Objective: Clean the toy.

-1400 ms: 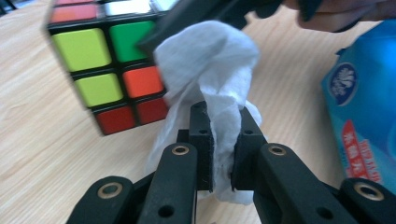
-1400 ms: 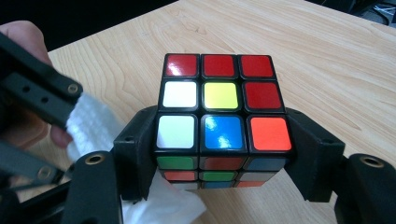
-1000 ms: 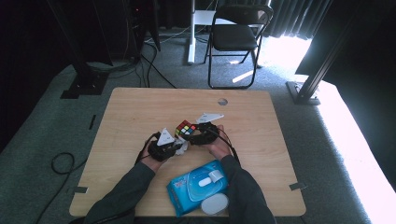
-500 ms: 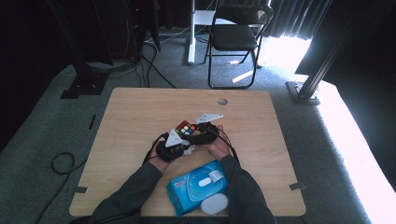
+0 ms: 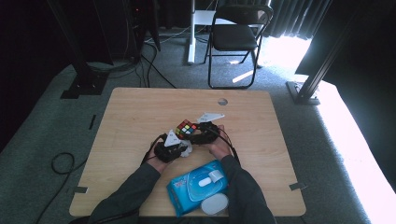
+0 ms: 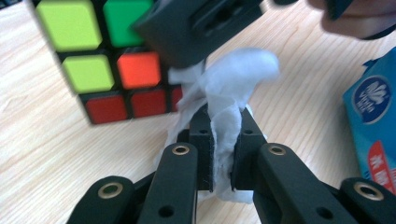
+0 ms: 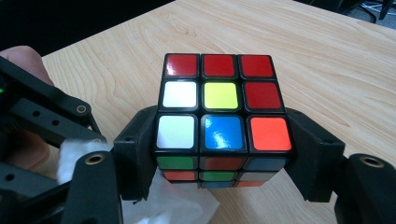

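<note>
Right gripper [image 7: 223,154] clamped on puzzle cube [image 7: 219,109]; left gripper [image 6: 223,140] just beside cube, pinched on white wipe [image 6: 229,93]; blue wipe pack [image 5: 196,186] near cube.

A: Where does the light come from?
B: From the upper right of the high view, where daylight blows out the grey carpet floor [image 5: 355,140] to white. The left side and back sink into darkness.
A: And sharpness?
B: The high view is soft. The close multicoloured plastic puzzle cube [image 6: 100,56] blurs in the left gripper view; glare glints on its tiles in the right gripper view.
</note>
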Motion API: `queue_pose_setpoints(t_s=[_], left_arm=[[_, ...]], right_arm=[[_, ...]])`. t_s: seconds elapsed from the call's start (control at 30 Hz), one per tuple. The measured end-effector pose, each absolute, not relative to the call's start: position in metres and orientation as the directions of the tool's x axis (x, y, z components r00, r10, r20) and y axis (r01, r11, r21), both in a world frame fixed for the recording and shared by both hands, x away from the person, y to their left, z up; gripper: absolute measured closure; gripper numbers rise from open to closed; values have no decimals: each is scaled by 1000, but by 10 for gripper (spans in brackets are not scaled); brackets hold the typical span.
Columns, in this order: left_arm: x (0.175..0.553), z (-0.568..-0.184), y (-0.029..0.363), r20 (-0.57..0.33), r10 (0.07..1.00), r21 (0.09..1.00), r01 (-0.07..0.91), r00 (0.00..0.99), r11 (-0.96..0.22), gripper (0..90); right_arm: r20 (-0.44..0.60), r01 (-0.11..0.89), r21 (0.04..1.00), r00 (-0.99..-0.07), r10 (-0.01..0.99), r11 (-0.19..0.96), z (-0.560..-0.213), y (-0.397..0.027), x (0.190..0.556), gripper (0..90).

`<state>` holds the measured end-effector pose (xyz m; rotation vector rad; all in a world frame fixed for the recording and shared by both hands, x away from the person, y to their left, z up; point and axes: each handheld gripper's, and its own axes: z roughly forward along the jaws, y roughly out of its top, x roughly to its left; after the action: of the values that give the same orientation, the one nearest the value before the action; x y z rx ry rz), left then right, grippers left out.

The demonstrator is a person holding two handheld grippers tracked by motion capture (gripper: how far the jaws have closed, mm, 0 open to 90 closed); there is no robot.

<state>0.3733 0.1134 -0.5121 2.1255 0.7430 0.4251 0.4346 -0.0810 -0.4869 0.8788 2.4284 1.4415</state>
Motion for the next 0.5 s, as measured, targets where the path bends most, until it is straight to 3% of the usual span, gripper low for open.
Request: queue_pose_setpoints(t_s=[0.5], left_arm=[[385,-500,169,-35,758,838,433,651,-333,821]], right_arm=[[124,413,831,-791,599,373,-491,-87,438,342]])
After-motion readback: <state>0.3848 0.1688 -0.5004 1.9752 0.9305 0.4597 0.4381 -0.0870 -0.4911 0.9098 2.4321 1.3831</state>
